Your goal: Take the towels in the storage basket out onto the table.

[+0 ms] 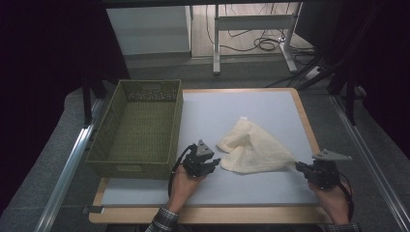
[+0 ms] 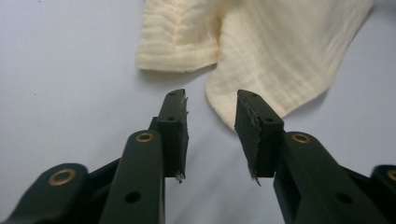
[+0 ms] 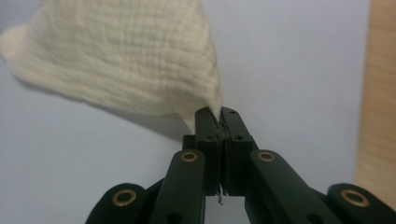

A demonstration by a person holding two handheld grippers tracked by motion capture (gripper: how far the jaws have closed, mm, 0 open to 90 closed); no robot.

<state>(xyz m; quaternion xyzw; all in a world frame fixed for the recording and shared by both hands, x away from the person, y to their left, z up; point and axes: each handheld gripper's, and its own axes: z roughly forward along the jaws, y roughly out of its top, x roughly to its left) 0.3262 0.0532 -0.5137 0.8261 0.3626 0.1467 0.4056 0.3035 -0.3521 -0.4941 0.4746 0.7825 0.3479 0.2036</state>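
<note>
High view: pale blue table mat (image 1: 251, 104); green woven basket (image 1: 138, 128) at its left; cream muslin cloth (image 1: 254, 147) at centre, one corner pinched in the closed right gripper (image 3: 219, 114); left gripper (image 2: 211, 109), jaws parted and empty, just short of the cloth's near edge.

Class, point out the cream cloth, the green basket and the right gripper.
cream cloth (image 1: 254, 150), high view, middle of the fabric.
green basket (image 1: 175, 126), high view, right wall.
right gripper (image 3: 220, 114), right gripper view, fingertips pinching a cloth corner.
</note>
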